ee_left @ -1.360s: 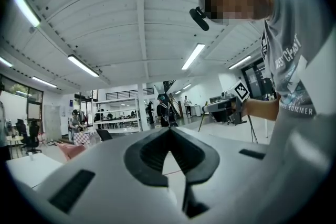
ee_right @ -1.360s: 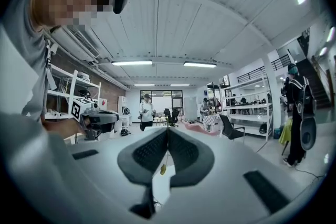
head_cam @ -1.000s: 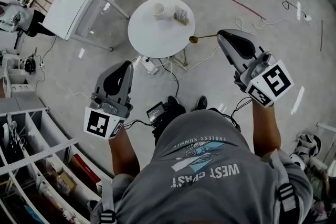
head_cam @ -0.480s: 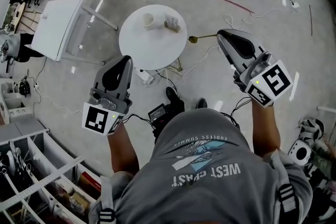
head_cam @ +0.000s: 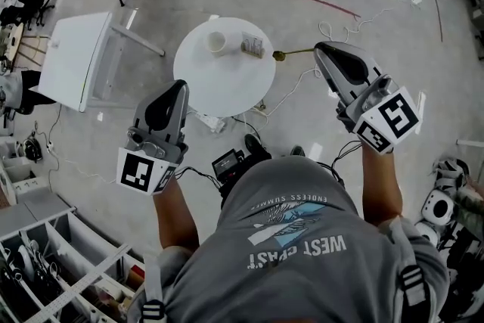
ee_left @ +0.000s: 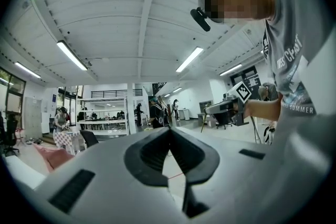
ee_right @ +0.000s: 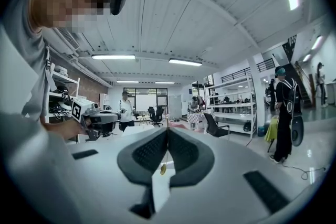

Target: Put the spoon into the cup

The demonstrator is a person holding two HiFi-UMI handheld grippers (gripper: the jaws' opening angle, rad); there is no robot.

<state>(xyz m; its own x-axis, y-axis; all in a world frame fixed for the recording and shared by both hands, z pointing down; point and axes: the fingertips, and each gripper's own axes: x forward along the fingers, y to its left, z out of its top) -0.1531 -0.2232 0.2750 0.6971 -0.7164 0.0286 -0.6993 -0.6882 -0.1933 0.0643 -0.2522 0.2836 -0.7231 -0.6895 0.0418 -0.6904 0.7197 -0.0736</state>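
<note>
Bright ceiling tubes (ee_left: 71, 55), fisheye edges, dark vignette

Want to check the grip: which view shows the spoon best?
The head view: the gold spoon, bowl and handle, sticks out from the right gripper. The right gripper view shows only an edge-on sliver between its jaws; the left gripper view shows none clearly.

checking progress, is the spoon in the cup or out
Out. The spoon is gripped in the right tongs, held in the air apart from the cup, which stands on the round white table.

Gold spoon (head_cam: 295, 53) horiz. in R gripper (head_cam: 319, 49); white cup (head_cam: 217, 42) upright (on table (head_cam: 227, 83)).
</note>
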